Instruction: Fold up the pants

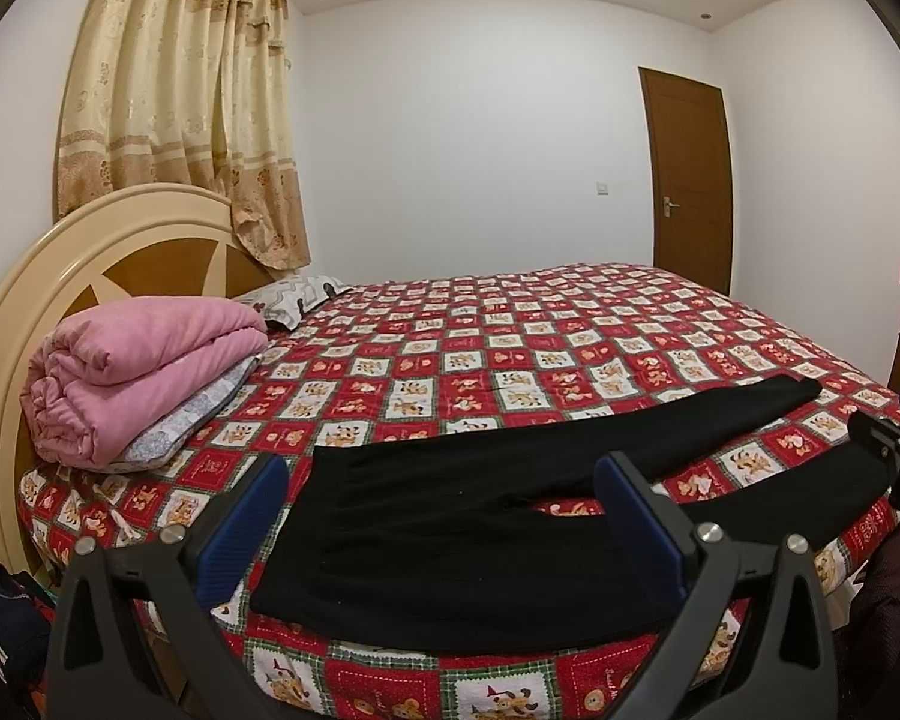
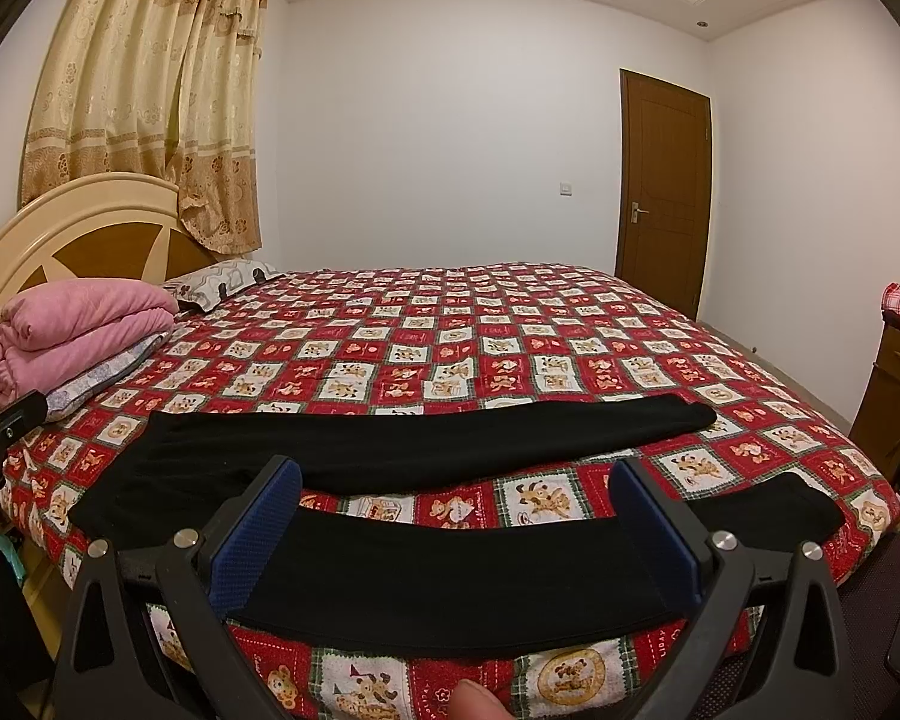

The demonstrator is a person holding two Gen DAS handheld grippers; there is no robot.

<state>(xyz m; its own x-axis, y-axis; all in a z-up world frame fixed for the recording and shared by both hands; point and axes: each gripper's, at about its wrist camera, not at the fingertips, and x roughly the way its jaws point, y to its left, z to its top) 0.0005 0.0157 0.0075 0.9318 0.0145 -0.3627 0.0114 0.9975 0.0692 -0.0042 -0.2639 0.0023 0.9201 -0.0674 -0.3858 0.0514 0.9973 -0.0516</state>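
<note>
Black pants [image 1: 462, 516] lie flat on the near side of the bed, waist to the left, the two legs spread apart toward the right. In the right wrist view the pants [image 2: 426, 438] show the far leg and the near leg with a strip of bedspread between them. My left gripper [image 1: 441, 480] is open and empty, hovering over the waist and seat area. My right gripper [image 2: 456, 486] is open and empty, hovering over the near leg. Each gripper shows at the edge of the other's view.
The bed carries a red patchwork bedspread [image 1: 510, 336]. A folded pink quilt [image 1: 132, 372] on a pillow sits by the headboard [image 1: 60, 252] at left. A wooden cabinet [image 2: 894, 378] stands at right. A brown door [image 1: 690, 180] is in the far wall.
</note>
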